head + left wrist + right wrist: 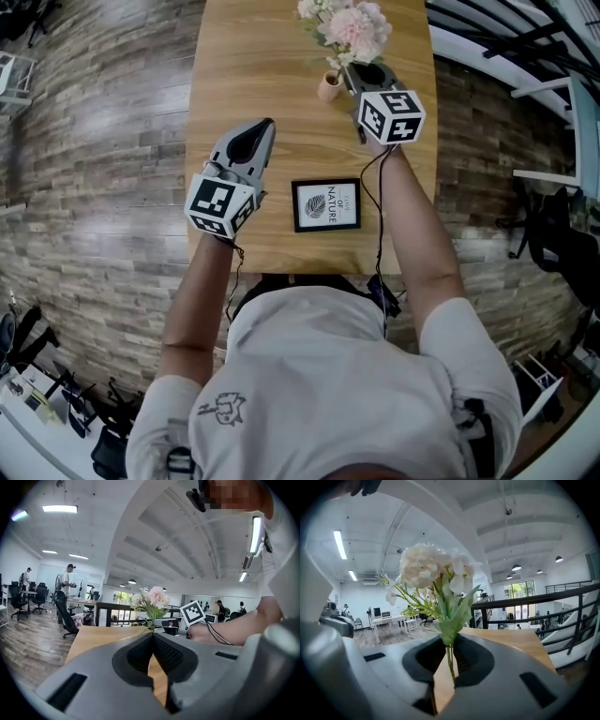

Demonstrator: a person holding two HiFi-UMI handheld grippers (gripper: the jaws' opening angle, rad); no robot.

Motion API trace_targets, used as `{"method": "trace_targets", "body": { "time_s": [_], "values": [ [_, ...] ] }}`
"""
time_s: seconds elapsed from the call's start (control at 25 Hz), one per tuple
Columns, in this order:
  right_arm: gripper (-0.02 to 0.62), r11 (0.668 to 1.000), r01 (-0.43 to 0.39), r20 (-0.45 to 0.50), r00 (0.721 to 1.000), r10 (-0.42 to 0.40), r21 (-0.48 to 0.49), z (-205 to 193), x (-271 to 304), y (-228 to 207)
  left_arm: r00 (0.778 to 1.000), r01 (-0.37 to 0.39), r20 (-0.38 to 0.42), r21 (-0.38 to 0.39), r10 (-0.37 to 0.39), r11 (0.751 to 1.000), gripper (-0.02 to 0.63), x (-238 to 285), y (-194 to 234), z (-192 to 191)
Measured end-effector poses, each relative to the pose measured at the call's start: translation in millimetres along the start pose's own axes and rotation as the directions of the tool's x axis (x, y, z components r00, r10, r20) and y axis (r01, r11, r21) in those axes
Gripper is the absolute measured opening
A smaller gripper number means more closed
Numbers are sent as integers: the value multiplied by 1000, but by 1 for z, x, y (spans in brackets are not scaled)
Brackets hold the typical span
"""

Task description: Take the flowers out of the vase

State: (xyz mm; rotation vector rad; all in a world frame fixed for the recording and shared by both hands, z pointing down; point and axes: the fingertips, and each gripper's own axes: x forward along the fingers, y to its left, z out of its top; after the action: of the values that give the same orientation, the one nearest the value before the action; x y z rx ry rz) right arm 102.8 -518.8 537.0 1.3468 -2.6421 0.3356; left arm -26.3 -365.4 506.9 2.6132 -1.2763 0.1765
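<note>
A bunch of pale pink and white flowers (352,28) with green leaves is at the far end of the wooden table (244,56). My right gripper (352,67) is shut on its thin green stems; in the right gripper view the stems (450,660) run down between the pads, blooms (431,569) above. No vase shows there. A small tan vase (329,86) stands just left of that gripper. My left gripper (266,125) hovers nearer over the table's middle, shut and empty, pointing towards the flowers (152,599).
A black-framed leaf print (326,204) lies flat near the table's front edge between my arms. Wood-plank floor surrounds the table. A black railing (562,602) runs off to the right; desks, chairs and people (65,581) stand far behind.
</note>
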Motion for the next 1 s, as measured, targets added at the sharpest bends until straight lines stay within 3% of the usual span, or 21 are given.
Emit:
{"method": "trace_targets", "body": {
  "time_s": [0.4, 1.0],
  "values": [
    [51, 999, 41, 87, 995, -42, 11, 35, -74, 54, 998, 34, 54, 33, -36, 999, 3, -66, -17, 26],
    [51, 995, 77, 94, 992, -82, 56, 9, -168, 158, 990, 117, 71, 73, -123, 990, 3, -160, -53, 21]
  ]
}}
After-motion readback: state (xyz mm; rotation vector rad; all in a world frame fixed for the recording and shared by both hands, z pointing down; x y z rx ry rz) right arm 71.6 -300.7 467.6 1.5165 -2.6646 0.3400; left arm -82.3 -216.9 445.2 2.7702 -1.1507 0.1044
